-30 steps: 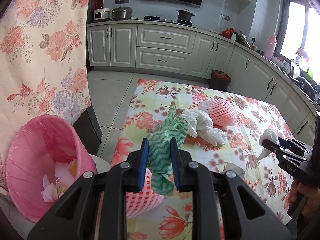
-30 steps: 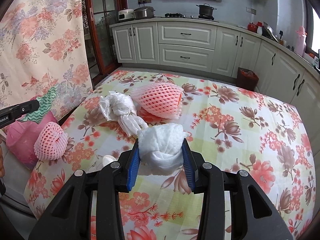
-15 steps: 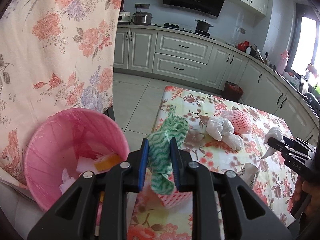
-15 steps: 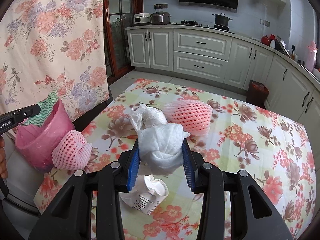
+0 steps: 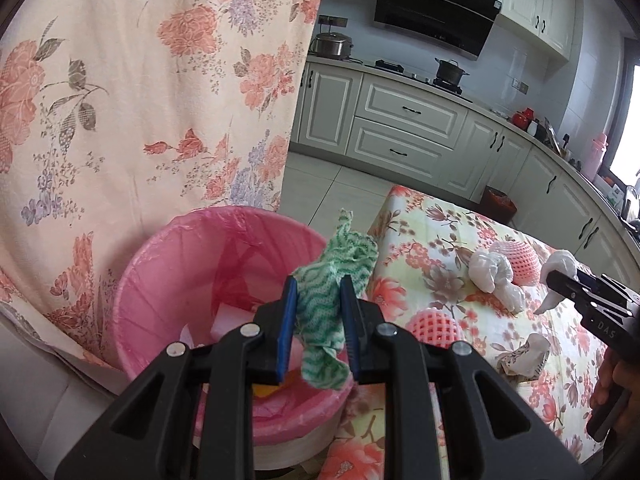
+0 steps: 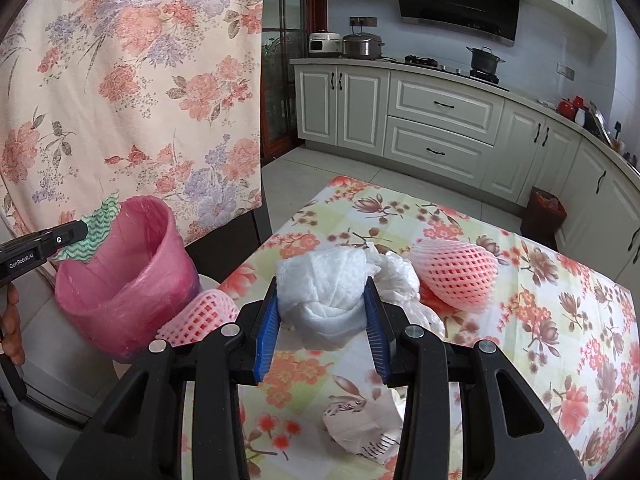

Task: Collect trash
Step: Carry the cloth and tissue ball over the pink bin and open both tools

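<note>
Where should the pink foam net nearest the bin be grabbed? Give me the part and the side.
Pinch the foam net across its rounded middle, coming down from above. It lies as a low dome at the table's corner beside the pink bin, which crowds that side; the soft mesh should squash.

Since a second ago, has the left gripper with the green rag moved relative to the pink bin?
Yes. The left gripper, shut on the green rag, has moved off the table toward the pink bin, now over its rim.
</note>
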Action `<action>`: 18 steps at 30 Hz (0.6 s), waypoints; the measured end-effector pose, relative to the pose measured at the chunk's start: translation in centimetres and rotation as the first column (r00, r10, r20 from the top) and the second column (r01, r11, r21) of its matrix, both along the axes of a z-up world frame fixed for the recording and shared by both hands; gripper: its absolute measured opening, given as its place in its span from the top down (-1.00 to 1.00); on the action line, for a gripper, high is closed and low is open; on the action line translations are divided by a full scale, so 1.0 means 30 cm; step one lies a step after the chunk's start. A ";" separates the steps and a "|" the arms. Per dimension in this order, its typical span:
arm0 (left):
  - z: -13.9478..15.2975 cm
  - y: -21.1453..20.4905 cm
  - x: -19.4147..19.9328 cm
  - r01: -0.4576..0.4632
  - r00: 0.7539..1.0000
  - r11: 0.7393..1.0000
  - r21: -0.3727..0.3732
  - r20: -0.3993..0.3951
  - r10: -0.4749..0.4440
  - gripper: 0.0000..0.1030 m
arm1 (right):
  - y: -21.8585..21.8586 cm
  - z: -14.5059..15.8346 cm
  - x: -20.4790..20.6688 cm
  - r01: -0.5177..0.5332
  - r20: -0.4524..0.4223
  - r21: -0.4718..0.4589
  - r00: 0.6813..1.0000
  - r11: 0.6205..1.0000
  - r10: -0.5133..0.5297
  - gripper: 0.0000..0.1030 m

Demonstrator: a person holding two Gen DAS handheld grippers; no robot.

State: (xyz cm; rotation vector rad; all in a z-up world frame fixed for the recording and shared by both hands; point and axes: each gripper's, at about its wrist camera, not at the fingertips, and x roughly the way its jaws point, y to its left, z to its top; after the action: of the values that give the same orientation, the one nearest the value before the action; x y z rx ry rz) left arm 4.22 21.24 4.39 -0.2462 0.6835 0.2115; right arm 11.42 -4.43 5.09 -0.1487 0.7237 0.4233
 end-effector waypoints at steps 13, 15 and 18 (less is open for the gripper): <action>-0.016 0.161 -0.080 -0.096 0.995 0.995 -0.016 0.008 0.096 0.58 | 0.265 0.032 0.001 -0.122 0.006 0.010 0.992 0.992 0.122 0.26; -0.016 0.186 -0.087 -0.107 0.994 0.994 -0.015 0.008 0.107 0.58 | 0.310 0.036 0.003 -0.143 0.005 0.012 0.990 0.990 0.143 0.26; -0.016 0.220 -0.100 -0.125 0.992 0.992 -0.017 0.010 0.125 0.58 | 0.375 0.041 0.003 -0.171 0.005 0.010 0.985 0.985 0.171 0.26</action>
State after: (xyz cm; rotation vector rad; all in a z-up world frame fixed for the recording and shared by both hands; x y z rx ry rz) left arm 1.22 27.83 3.91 -0.3055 0.6594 0.3240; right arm 11.52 6.83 6.31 -0.2026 0.7068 0.5907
